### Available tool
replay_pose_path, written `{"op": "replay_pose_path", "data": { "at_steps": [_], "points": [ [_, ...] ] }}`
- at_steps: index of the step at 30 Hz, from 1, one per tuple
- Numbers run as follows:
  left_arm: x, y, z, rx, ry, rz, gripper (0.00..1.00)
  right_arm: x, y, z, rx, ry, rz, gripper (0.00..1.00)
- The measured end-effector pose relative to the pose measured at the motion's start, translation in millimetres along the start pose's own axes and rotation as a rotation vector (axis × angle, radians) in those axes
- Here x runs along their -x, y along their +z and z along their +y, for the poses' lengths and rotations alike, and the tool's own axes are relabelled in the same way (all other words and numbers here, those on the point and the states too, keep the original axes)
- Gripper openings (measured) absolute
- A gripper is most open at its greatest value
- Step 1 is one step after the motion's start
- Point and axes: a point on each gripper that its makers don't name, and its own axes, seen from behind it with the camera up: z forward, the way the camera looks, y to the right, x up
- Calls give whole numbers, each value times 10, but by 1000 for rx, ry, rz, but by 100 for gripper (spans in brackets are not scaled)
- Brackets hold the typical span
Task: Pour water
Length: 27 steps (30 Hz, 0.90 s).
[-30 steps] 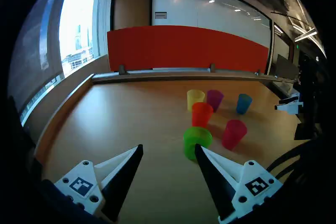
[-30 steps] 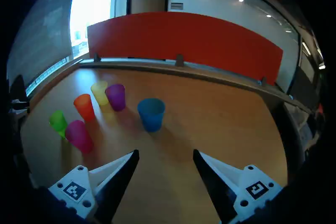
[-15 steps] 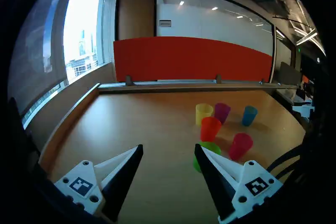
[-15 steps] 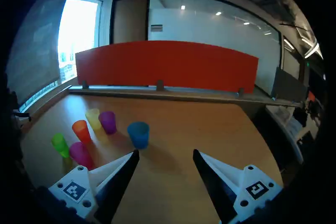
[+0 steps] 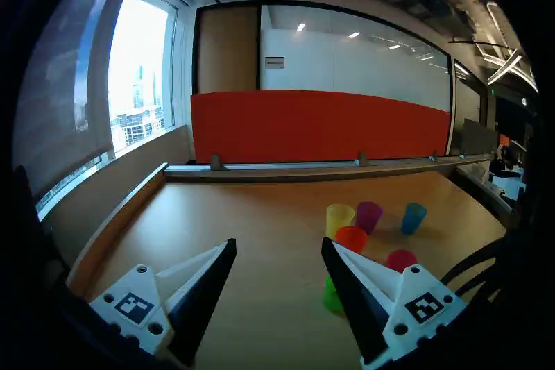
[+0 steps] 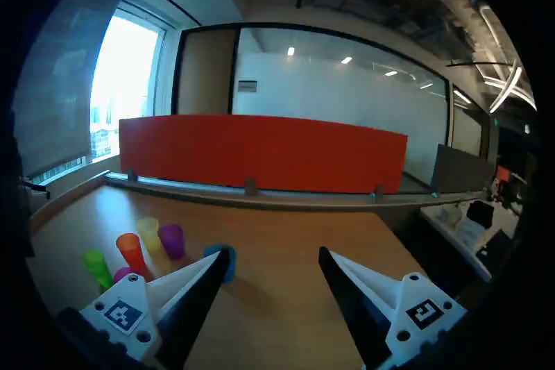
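Cups (image 5: 352, 238) stand upright mid-table, right of the left gripper (image 5: 277, 241) and left of the right gripper (image 6: 274, 250). Green cup (image 5: 331, 295) sits nearest the left gripper. Both grippers' jaws are apart and empty. Water in the cups: can't tell. Wood table (image 5: 243, 217), red divider (image 5: 312, 127) along the far edge, window (image 5: 139, 92).

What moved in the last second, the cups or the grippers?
The grippers. The left gripper and the right gripper both drew back and tilted up, so the cups slid lower in both views. Nothing was grabbed: jaws stayed open. The cups stayed put on the table.
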Motion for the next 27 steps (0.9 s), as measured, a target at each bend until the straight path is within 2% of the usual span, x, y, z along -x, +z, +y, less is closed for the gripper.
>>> {"op": "replay_pose_path", "data": {
  "at_steps": [6, 18, 27],
  "points": [
    [-98, 27, 13, 9, -9, 38, 91, -202, 4, 16, 25, -7, 57, 99],
    [-179, 84, -51, -1, -45, 127, 91, -461, 12, 90, 71, 33, 80, 100],
    [-100, 139, -128, -26, -70, 216, 91, -440, 62, -87, 30, 42, 88, 100]
  ]
}}
